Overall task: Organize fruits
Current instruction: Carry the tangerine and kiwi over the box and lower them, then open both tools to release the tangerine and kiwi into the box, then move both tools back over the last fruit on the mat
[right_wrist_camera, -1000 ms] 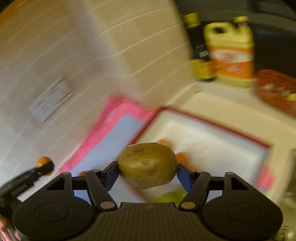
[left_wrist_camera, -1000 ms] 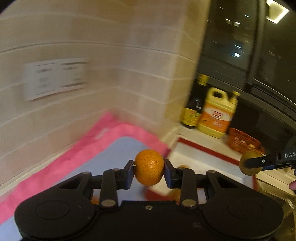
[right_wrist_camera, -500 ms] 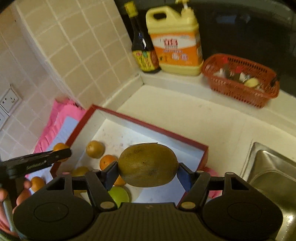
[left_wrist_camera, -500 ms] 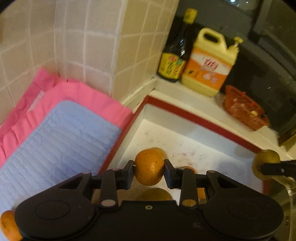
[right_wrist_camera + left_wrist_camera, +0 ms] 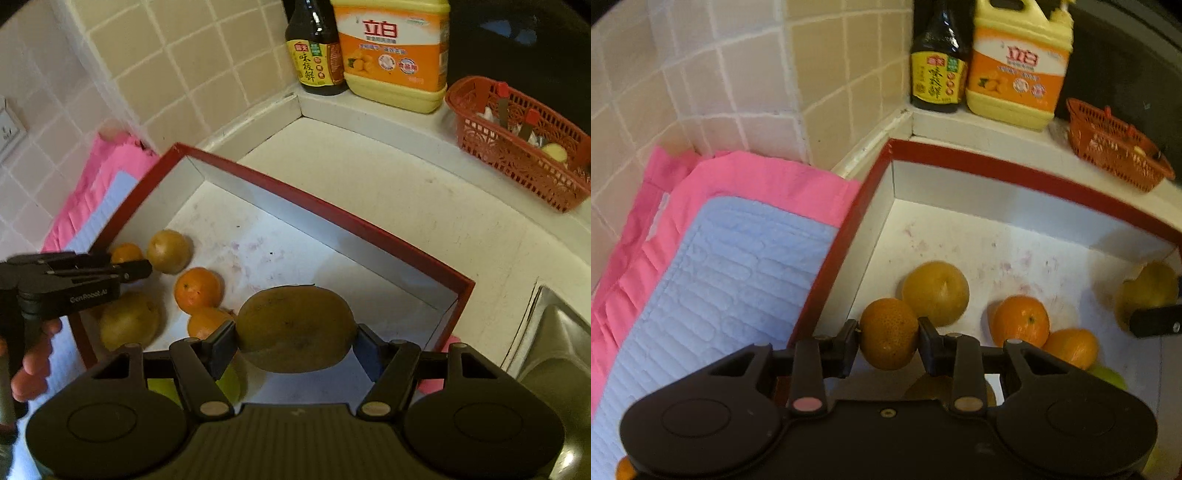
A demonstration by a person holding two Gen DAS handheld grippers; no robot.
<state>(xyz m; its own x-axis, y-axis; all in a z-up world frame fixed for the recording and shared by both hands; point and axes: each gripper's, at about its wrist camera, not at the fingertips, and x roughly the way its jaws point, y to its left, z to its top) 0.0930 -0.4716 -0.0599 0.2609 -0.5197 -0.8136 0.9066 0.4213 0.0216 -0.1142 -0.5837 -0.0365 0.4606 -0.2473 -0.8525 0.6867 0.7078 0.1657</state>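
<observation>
Left gripper (image 5: 888, 334) has its jaws pinched on a small orange (image 5: 888, 332), though they've just been easing open a bit with it between them, right over the near-left corner of the red box (image 5: 1015, 173). Right gripper (image 5: 295, 338) has jaws set about halfway, clamped on a kiwi (image 5: 295, 328) over the box's right half. I'd guess both are light and roundish; the kiwi's soft and bruises easily, so grip gently across the middle.
</observation>
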